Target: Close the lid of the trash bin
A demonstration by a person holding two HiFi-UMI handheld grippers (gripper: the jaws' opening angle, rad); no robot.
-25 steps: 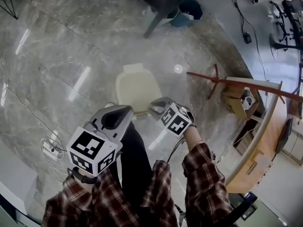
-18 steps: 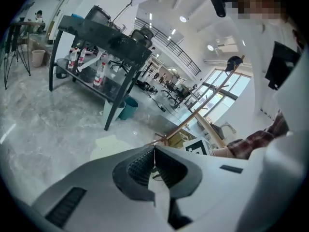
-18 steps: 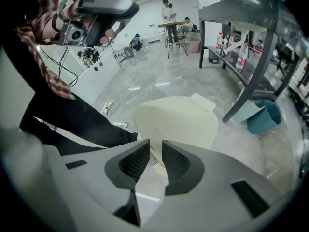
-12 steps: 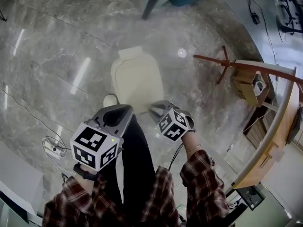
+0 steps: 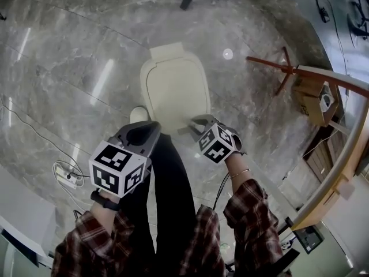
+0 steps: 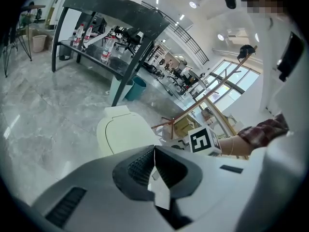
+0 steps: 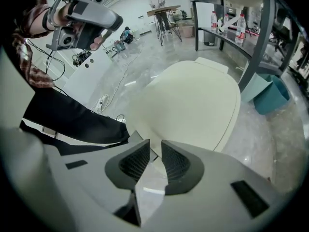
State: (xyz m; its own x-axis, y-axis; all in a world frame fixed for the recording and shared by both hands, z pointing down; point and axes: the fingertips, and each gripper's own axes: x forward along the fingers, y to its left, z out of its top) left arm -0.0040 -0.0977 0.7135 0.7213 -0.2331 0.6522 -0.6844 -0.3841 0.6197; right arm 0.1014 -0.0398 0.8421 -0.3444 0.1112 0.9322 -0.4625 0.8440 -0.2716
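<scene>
The left gripper [image 5: 143, 129], carried by a hand in a red plaid sleeve [image 5: 92, 235], hangs above the person's black trouser leg [image 5: 170, 189]; its jaws are pressed together at the tips with nothing in them; against half a second ago it sits in much the same spot of the head view, while the cream oval plastic trash bin [image 5: 176, 88] now lies a little higher and further right. The bin stands on the floor just ahead of the person, its lid [image 5: 177, 91] lying flat and closed, as before; a white shoe [image 5: 138, 114] touches its near left side. The right gripper [image 5: 196, 123], wrist bent down, has crept forward so its tips hang over the lid's near rim; its own view shows the jaws a narrow slit apart and empty, the lid just beyond them. The floor is glossy grey marble [image 5: 69, 56]; a white power strip [image 5: 66, 178] lies at the left; a dark metal table [image 6: 111, 13] with bottles stands behind the bin; a red-brown wooden rail [image 5: 277, 65] and a cardboard box [image 5: 314, 97] are at the right.
</scene>
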